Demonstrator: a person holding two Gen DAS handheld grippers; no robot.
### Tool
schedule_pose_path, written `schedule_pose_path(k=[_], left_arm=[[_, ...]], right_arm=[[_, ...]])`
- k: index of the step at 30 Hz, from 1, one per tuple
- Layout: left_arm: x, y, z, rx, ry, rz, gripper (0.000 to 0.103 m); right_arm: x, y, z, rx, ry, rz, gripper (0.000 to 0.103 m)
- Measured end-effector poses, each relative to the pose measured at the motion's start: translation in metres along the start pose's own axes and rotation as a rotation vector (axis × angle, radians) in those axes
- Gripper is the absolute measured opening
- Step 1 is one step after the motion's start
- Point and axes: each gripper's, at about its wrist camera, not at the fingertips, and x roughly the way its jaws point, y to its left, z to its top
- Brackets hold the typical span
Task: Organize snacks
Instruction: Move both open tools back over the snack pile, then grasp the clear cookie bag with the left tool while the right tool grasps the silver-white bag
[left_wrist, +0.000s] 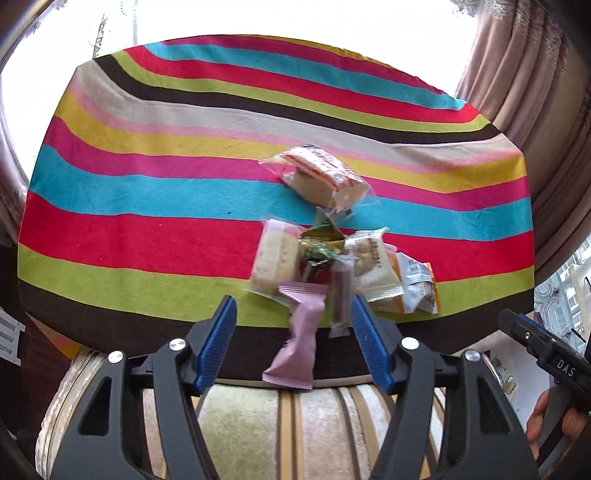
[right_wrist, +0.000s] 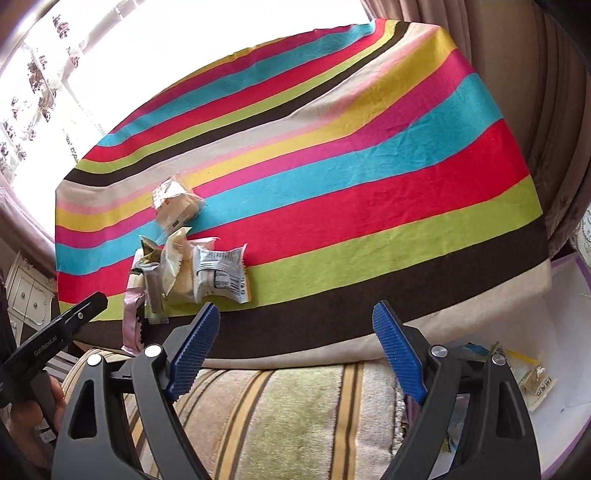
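Snacks (left_wrist: 332, 254) lay heaped near the cloth's (left_wrist: 147, 236) front edge, one pink packet (left_wrist: 299, 332) between my left gripper's (left_wrist: 293, 339) open jaws, light, crinkly, best pinched mid-body; my right gripper (right_wrist: 291, 347) gaped empty.

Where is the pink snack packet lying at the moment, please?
In the left wrist view, the pink snack packet hangs over the table's near edge between the left gripper fingers, untouched, beside a brown stick packet.

Snack pile (left_wrist: 332, 266) on tablecloth (left_wrist: 147, 206), near front edge
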Motion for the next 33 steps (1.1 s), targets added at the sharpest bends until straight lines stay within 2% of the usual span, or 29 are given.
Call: schedule_pose_path(k=[11,23,33], left_arm=[[0.028,0.032,0.016,-0.031,0.055,-0.029,0.049],[0.063,0.029,0.035,0.013,0.119,-0.069,0.047],[0.085,0.022,0.043,0.029,0.16,-0.063,0.047]], right_arm=[[0.033,0.041,0.009,-0.071,0.044,-0.025,0.083],[0.059,0.06,0.02,-0.107,0.042,-0.07,0.083],[0.084,0.065,0.025,-0.113,0.079,-0.102,0.081]])
